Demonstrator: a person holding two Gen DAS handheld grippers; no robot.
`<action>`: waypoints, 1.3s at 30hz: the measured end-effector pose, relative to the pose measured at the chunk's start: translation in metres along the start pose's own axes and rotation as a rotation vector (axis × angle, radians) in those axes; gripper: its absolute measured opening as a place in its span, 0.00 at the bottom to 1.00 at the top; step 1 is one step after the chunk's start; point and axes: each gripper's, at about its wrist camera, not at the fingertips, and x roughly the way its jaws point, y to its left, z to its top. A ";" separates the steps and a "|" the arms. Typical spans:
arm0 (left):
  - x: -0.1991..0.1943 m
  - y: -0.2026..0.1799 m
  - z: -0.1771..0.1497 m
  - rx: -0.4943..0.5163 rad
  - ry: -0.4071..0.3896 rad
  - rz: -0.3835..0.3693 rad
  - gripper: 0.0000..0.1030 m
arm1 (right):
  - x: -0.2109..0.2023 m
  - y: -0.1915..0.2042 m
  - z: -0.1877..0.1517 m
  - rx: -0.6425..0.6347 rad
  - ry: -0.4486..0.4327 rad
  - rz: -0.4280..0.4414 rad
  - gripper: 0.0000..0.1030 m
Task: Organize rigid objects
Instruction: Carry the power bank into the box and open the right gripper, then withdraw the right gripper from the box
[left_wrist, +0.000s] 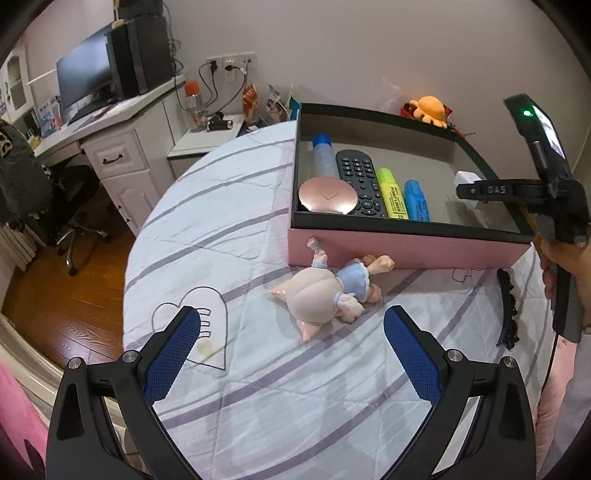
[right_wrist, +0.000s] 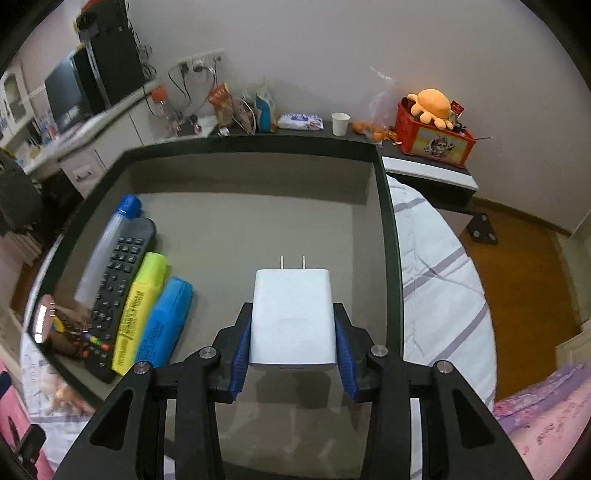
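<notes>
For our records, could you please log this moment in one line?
right gripper: holds white charger over box | left gripper: open above doll

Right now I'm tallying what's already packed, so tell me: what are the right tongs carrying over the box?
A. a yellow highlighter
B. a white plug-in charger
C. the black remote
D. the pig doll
B: the right tongs are clamped on the white charger, prongs pointing away, above the box's bare floor.
</notes>
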 end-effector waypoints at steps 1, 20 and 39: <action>0.001 -0.001 0.000 0.003 0.000 -0.004 0.98 | 0.003 0.004 0.001 -0.016 0.011 -0.018 0.40; -0.015 -0.004 -0.009 0.029 0.001 -0.011 0.98 | -0.041 0.001 -0.007 0.003 -0.075 -0.110 0.66; -0.029 -0.044 -0.022 0.060 -0.042 -0.028 0.98 | -0.106 -0.014 -0.127 0.117 -0.131 0.061 0.72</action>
